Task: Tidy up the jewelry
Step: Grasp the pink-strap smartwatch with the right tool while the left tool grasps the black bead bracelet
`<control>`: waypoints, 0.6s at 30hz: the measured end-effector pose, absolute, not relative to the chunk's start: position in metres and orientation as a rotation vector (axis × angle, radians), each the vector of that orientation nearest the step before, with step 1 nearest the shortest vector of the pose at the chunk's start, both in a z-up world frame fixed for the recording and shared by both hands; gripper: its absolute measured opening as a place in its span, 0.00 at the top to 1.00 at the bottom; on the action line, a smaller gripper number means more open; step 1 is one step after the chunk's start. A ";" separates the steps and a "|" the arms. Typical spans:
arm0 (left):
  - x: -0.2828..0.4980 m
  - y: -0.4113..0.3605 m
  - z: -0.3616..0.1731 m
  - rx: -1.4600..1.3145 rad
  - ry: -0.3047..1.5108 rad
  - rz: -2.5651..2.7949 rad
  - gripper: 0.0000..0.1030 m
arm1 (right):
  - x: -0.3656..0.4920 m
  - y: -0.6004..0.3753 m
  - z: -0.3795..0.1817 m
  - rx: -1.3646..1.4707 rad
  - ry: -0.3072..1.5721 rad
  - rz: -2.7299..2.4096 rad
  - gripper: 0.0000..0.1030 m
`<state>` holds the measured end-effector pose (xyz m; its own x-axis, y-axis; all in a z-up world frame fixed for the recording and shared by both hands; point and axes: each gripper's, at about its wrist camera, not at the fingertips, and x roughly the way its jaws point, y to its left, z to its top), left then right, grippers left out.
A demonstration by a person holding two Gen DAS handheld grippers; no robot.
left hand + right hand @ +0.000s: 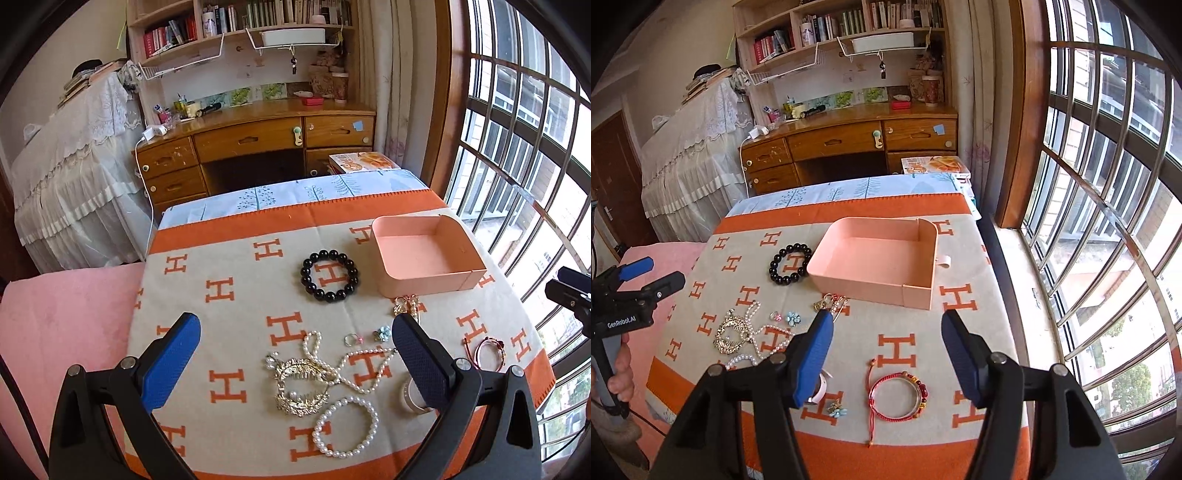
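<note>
Orange-and-beige H-patterned blanket (pixel 905 343): work surface.
Pink open plastic tray (pixel 875 258): empty, at the far side.
Left gripper (pixel 295 354): jaws wide, nothing held, above the pearl strands and gilt brooch (pixel 301 384).
Right gripper (pixel 886 354): jaws fairly wide, nothing between the pads.
Black bead bracelet (pixel 789 264): just left of the tray.
Red cord bracelet (pixel 899 397): flat, directly below and between the right jaws, knotted tail trailing toward the camera; the right hand is judged the nearer.
</note>
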<state>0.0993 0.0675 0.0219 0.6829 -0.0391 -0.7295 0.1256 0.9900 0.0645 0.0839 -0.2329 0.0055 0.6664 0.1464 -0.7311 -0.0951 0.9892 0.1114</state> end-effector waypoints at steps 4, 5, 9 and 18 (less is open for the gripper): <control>0.119 0.074 0.022 0.152 0.831 -0.114 0.01 | 0.090 -0.225 -0.008 0.078 0.902 0.178 0.48; 0.123 0.075 0.020 0.158 0.842 -0.121 0.01 | 0.091 -0.220 -0.014 0.078 0.924 0.193 0.51; 0.139 0.080 0.005 0.176 0.899 -0.135 0.01 | 0.098 -0.194 -0.038 0.031 0.998 0.254 0.54; 0.163 0.089 -0.036 0.159 1.029 -0.157 0.05 | 0.121 -0.129 -0.099 -0.223 1.146 0.482 0.54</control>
